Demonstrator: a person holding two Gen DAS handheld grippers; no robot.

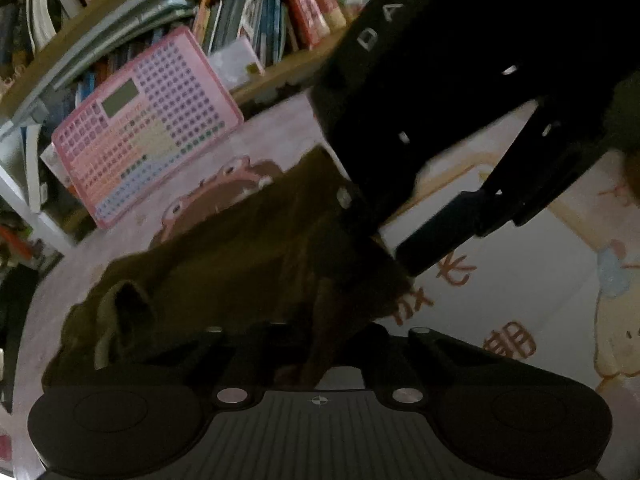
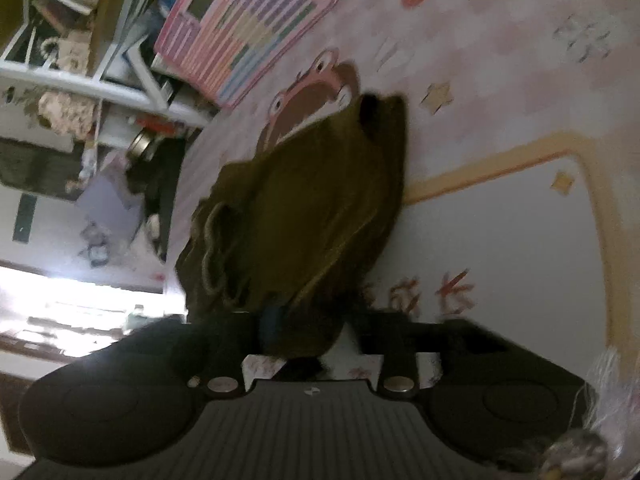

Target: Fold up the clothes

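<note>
An olive-brown garment (image 1: 240, 264) lies bunched on a pink cartoon play mat (image 1: 520, 280). My left gripper (image 1: 316, 344) is shut on the garment's near edge, with cloth hanging between its fingers. My right gripper (image 2: 308, 328) is also shut on the garment (image 2: 312, 200), whose folds run away from it across the mat (image 2: 500, 240). In the left wrist view the right gripper's black body (image 1: 440, 100) reaches in from the upper right, with its fingers at the cloth's right edge. The fingertips of both grippers are hidden by cloth.
A pink learning board (image 1: 148, 124) leans against a bookshelf (image 1: 248, 20) at the mat's far edge; it also shows in the right wrist view (image 2: 244, 28). White shelving with clutter (image 2: 80, 80) stands to the left. A bright floor patch (image 2: 60, 304) lies at the left.
</note>
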